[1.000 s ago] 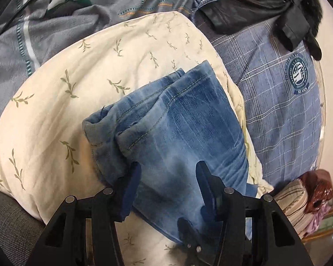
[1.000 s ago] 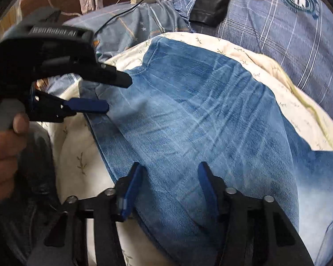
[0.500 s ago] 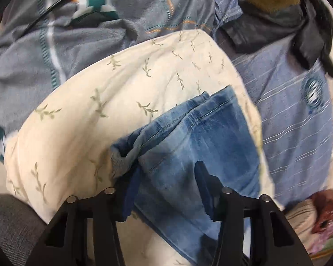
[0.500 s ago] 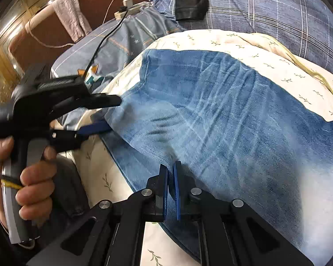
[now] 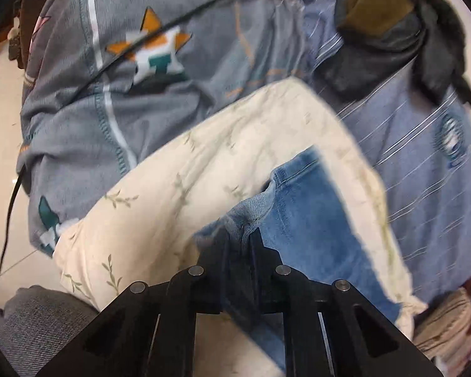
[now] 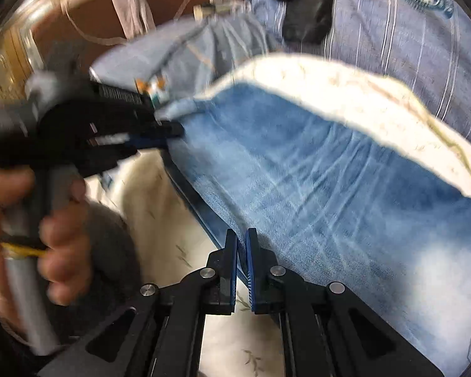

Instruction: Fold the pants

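Closing on a bunched hem of the jeans (image 5: 311, 220), your left tool (image 5: 240, 235) has denim pinched between its pads. The jeans lie spread over a cream leaf-print pillow (image 5: 160, 207) on the bed. Your right tool (image 6: 241, 245) is clamped tight on their near edge.

Motion blur smears the leaf-print quilt (image 5: 179, 188); the jeans (image 6: 329, 188) run off frame.
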Demonstrator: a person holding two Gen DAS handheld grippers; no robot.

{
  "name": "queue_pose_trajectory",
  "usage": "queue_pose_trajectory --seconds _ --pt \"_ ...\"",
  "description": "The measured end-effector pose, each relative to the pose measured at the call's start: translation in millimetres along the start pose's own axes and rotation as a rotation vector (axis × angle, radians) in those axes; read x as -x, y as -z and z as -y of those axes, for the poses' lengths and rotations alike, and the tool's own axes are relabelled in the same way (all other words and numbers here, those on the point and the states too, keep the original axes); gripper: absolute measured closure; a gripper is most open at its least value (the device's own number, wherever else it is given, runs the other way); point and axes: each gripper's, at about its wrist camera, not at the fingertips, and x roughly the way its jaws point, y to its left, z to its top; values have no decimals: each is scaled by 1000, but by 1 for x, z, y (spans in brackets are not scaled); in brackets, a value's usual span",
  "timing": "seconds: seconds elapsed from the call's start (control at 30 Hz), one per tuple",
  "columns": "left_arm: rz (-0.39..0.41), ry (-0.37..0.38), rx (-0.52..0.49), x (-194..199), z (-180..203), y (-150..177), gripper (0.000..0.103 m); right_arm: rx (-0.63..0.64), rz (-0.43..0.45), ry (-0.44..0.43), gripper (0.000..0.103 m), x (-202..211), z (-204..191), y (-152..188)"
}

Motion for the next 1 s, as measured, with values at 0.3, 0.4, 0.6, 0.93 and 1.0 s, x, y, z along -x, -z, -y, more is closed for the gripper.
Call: queue_pose_trajectory --seconds 0.3,0.4,0.6,0.93,1.0 --pt "78 -151 -154 11 31 24 81 -79 42 -7 91 -2 6 13" --pt "130 -140 -149 24 32 34 70 -160 51 -82 67 16 13 15" --pt "324 -28 -290 72 50 66 42 -287 225 -46 34 105 56 43" --pt "79 331 -669 89 135 166 42 -629 434 137 24 229 218 122" --pt "58 370 -752 98 156 193 41 -686 445 133 25 237 242 139"
